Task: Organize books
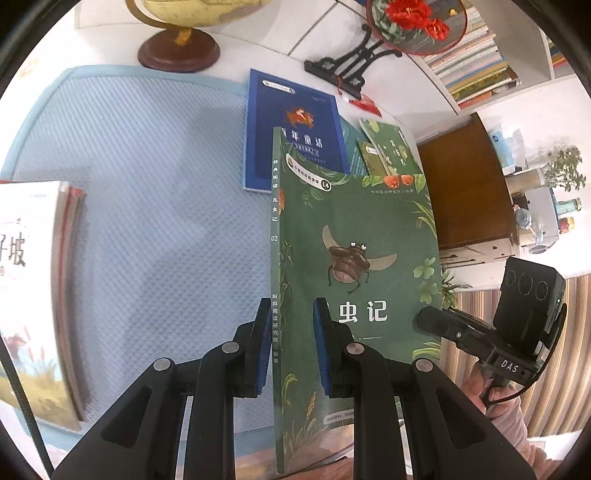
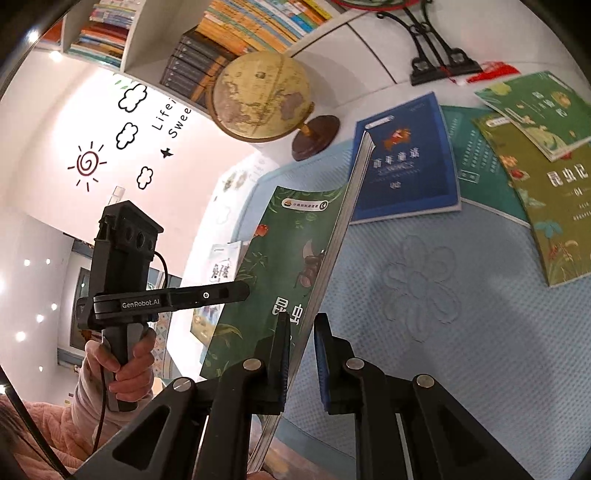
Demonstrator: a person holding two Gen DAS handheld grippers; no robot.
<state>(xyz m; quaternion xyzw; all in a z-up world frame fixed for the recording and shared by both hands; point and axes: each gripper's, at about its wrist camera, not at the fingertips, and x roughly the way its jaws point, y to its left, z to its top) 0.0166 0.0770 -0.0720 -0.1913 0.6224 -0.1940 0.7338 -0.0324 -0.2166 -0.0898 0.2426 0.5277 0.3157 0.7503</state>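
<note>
Both grippers angled down over the blue mat (image 1: 147, 166) on the desk. Left gripper (image 1: 291, 347) fingers nearly closed, clamping the spine edge of the green insect book (image 1: 354, 240), raised off the mat. Right gripper (image 2: 301, 360) fingers likewise pinching its page edge. Only in the right wrist view: hand (image 2: 125, 362) gripping the left handle. Bookshelf (image 2: 155, 29) packed with books.
</note>
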